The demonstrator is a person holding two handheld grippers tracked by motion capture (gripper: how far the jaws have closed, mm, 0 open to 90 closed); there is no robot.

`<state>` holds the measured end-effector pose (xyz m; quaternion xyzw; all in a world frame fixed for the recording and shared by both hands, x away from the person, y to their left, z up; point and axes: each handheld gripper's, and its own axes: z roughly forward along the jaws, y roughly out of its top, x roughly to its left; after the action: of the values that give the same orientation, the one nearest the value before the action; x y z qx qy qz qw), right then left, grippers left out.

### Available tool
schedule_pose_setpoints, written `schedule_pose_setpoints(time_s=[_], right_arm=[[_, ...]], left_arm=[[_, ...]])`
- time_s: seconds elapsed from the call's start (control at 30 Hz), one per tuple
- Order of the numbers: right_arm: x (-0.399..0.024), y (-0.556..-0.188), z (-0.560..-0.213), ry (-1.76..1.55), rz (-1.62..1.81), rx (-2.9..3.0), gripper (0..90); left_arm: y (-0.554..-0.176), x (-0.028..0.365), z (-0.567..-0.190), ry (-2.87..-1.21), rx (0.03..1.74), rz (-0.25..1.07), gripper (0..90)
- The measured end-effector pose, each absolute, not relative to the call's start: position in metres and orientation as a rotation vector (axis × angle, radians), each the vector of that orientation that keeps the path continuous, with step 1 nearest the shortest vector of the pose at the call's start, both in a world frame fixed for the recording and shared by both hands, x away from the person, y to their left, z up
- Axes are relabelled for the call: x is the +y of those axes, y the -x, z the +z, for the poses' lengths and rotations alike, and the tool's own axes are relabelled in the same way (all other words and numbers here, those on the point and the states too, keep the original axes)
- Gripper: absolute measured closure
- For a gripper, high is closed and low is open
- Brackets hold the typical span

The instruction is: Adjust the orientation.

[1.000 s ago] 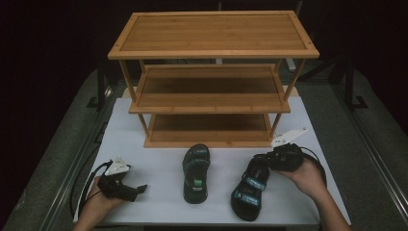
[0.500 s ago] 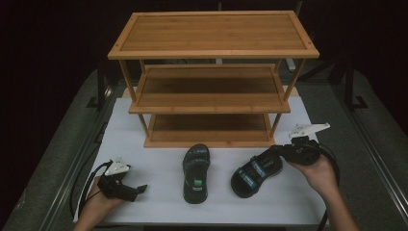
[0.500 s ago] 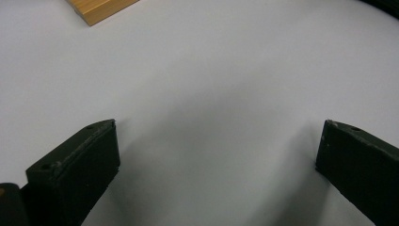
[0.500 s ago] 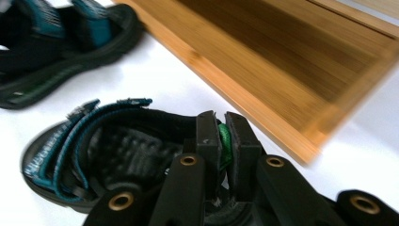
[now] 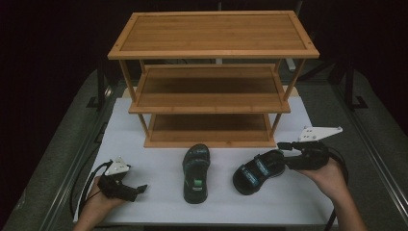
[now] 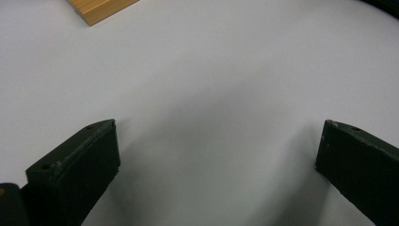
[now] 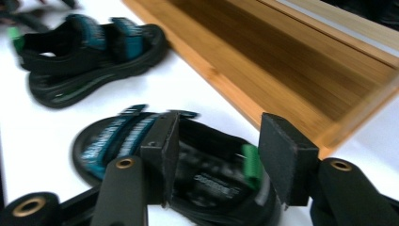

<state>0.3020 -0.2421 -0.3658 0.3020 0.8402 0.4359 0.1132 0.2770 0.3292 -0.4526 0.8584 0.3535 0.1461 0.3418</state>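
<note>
Left hand (image 5: 98,199) is parked low at my near-left, forearm coming in from the bottom edge. It's gripping the left gripper (image 5: 139,189) pretty much level, pointing off to the right, jaws spread wide with nothing between them. Right hand (image 5: 325,173) is over on the far right, palm cupped under the right gripper (image 5: 283,154), which points left and sits level too. Its jaws have just been opening and now stand about halfway apart.
</note>
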Motion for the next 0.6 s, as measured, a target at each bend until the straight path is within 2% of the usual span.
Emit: schedule_pose_setpoints(time_s=[0.1,0.17,0.23,0.3,0.4,0.6], right_arm=[[-0.246,-0.298,-0.363,-0.881,1.288,2.445,49.8],[-0.255,-0.297,-0.363,-0.899,1.297,2.42,55.3],[-0.27,-0.298,-0.365,-0.937,1.304,2.397,65.0],[-0.282,-0.303,-0.372,-0.973,1.294,2.386,78.4],[-0.293,-0.312,-0.385,-1.025,1.295,2.38,89.3],[-0.28,-0.345,-0.412,-1.025,1.297,2.438,89.6]], left_arm=[[-0.277,0.329,-0.453,-2.232,0.919,0.38,0.0],[-0.277,0.329,-0.453,-2.233,0.919,0.379,0.0],[-0.277,0.329,-0.453,-2.233,0.919,0.379,0.0],[-0.277,0.329,-0.453,-2.233,0.919,0.379,0.0],[-0.277,0.329,-0.453,-2.234,0.918,0.377,0.0],[-0.277,0.329,-0.453,-2.233,0.918,0.378,0.0]])
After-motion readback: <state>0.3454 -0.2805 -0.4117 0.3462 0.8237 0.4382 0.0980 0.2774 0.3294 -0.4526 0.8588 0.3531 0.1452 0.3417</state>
